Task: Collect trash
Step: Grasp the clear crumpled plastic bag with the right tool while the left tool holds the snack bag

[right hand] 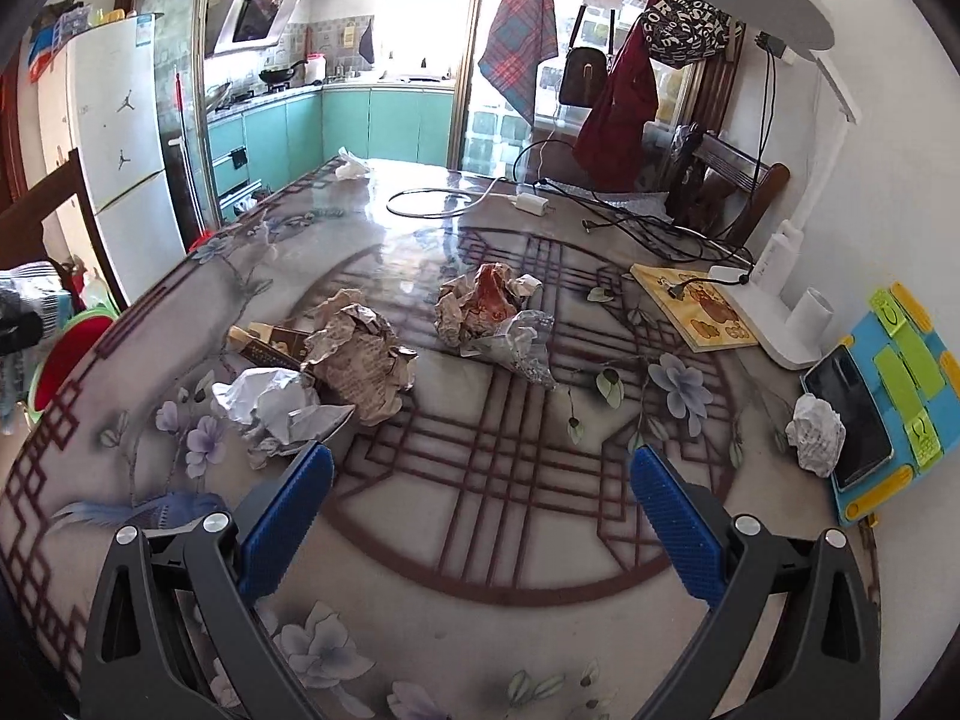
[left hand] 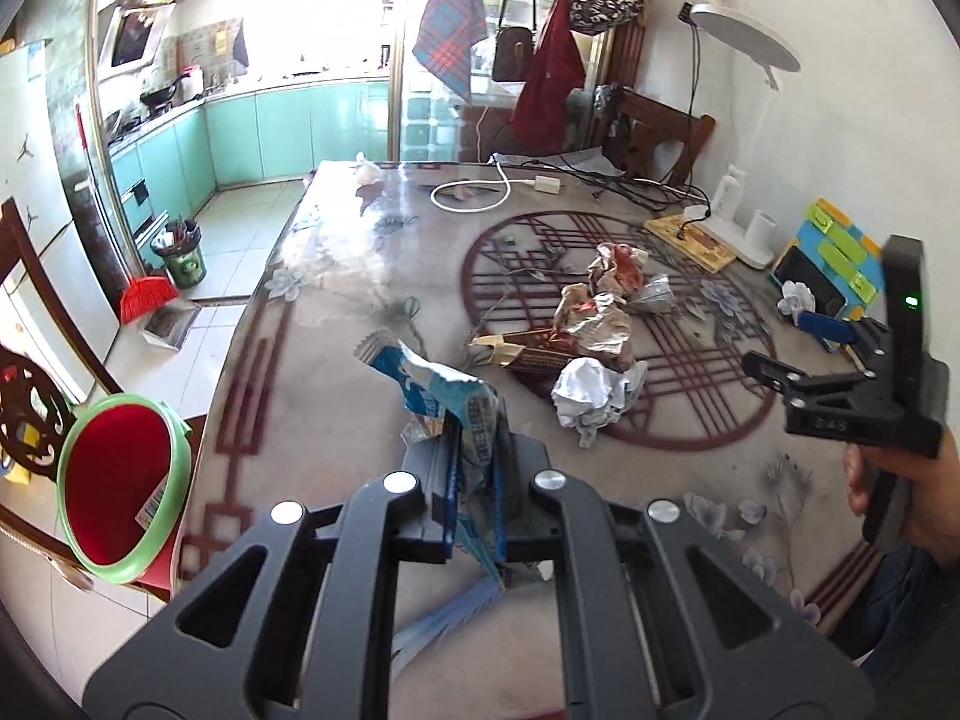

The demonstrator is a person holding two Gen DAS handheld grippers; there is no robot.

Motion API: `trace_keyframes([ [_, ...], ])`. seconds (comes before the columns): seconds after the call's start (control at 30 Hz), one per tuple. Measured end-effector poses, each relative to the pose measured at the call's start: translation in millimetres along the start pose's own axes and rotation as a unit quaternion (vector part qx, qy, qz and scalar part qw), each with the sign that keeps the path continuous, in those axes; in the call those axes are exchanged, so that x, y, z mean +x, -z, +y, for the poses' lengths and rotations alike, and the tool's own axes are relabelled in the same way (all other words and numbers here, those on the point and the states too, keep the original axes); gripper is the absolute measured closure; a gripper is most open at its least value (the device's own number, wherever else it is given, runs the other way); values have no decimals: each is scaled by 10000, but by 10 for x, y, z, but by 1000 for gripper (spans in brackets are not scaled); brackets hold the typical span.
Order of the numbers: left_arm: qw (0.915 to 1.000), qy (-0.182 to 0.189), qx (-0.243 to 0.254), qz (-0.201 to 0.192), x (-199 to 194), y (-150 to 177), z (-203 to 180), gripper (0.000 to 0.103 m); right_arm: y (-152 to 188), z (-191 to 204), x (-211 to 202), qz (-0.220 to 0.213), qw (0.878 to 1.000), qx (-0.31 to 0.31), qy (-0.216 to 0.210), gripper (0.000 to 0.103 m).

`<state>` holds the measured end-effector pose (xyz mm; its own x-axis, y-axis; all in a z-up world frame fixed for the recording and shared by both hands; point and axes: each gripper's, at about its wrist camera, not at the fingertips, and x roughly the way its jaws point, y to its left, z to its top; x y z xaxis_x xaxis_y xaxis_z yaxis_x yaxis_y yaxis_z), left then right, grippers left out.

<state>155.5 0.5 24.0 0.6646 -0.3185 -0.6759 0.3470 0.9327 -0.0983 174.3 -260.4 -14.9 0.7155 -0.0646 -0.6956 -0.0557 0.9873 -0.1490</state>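
Because my left jaws (left hand: 474,480) are pinching a blue-and-white wrapper (left hand: 444,396), I carry it clear of the worktop (left hand: 312,360), with the red bin with a green rim (left hand: 120,480) waiting low beside the edge, likely where it goes. My right jaws (right hand: 480,516) stand spread and empty, aimed past the white paper ball (right hand: 270,402) toward crumpled newspaper (right hand: 360,354) farther off.

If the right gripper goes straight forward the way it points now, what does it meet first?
Probably the bare table. The right gripper is open and tilts downward, with only tabletop between its fingers. The white paper ball lies just left of that line, though depth is hard to judge.
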Motion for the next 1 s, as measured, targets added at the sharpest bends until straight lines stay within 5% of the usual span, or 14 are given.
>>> trace_keyframes([
  [0.3,9998,141,-150,-79,-10,-20,144,94,-235,-127,802,300,9977,-464,382,8],
  [0.57,9996,187,-181,-113,19,-56,189,94,-307,-108,1289,560,9951,-731,353,20],
  [0.77,9995,226,-148,-146,15,-70,173,94,-361,-62,1473,775,9933,-788,347,41],
  [0.83,9996,205,-114,-151,19,-69,170,94,-356,-59,1504,861,9927,-762,365,66],
  [1.0,9996,183,-116,-156,18,-73,173,94,-346,-61,1441,775,9941,-692,317,84],
])
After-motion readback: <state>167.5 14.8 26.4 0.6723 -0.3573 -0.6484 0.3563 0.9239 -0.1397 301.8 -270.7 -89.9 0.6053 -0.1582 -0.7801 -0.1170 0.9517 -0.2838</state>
